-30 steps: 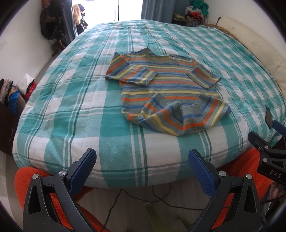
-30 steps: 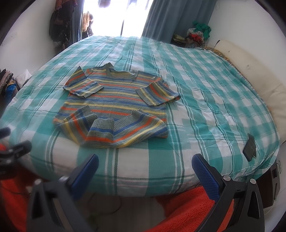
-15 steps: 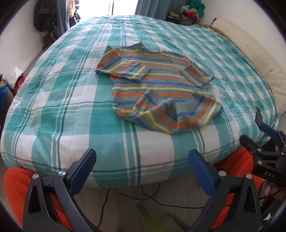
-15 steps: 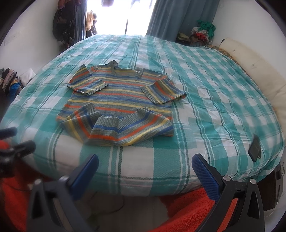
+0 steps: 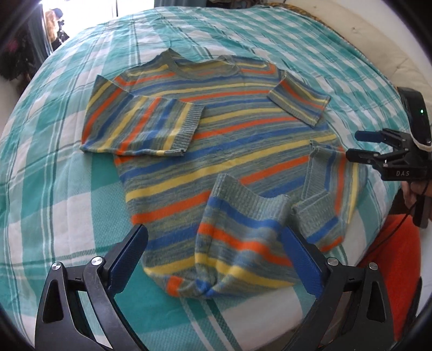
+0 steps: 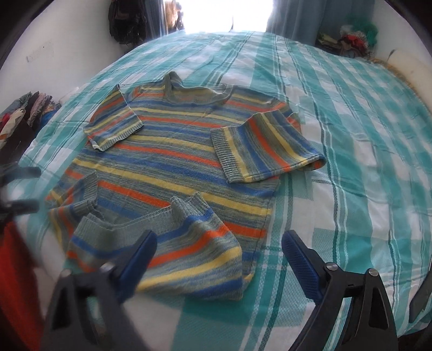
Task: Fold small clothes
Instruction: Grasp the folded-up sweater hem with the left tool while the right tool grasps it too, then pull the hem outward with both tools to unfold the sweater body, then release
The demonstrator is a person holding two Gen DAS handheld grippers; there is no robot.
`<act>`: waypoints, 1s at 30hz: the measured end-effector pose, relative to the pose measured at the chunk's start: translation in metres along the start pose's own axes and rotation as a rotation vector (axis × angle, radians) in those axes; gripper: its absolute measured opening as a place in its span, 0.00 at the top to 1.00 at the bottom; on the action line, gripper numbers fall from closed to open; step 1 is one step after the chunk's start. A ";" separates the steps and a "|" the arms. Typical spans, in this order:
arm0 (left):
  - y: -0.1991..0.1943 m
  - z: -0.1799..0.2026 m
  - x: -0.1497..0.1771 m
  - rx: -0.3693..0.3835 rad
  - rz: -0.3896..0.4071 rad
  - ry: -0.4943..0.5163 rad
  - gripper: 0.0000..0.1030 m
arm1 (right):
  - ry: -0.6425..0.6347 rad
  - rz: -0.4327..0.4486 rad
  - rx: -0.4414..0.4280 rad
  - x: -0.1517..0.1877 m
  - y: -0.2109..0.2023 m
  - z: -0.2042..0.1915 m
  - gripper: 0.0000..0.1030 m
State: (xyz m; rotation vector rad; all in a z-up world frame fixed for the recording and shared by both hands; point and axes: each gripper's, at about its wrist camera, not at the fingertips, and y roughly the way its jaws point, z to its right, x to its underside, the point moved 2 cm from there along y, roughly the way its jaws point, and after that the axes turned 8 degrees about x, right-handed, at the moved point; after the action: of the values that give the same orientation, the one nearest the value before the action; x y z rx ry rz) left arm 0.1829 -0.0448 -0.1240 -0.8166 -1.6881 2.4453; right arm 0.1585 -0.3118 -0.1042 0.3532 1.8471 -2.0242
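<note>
A small striped sweater [image 5: 216,140], in orange, yellow, blue and grey-green, lies on a teal-and-white checked bed [image 5: 54,175]. Both sleeves are folded in over the chest and its bottom hem is bunched up and turned back. It also shows in the right wrist view [image 6: 175,162]. My left gripper [image 5: 216,253] is open and empty, its jaws on either side of the bunched hem at the near-left corner. My right gripper [image 6: 218,256] is open and empty over the hem's near-right corner; it also shows in the left wrist view [image 5: 378,145] beside the sweater's right edge.
A cream headboard or pillow [image 5: 372,46] runs along the bed's far right side. Clothes are piled at the left [image 6: 19,127] and in the far corner [image 6: 351,40]. A bright window with curtains [image 6: 229,13] is behind the bed. Orange fabric [image 5: 388,256] lies at the bed's near edge.
Both grippers have moved forward from beyond the bed's near edge to over the sweater's bunched hem. Both stay open. The sweater has not moved.
</note>
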 end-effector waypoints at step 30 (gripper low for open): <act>-0.101 -0.026 0.163 0.162 0.070 -0.088 0.39 | 0.171 -0.149 -0.272 0.171 -0.084 0.079 0.57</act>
State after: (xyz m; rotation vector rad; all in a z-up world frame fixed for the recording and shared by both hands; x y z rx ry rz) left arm 0.0303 0.0729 -0.1047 -0.7718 -1.4855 2.6591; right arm -0.0264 -0.4024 -0.0935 0.3279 2.2828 -1.8481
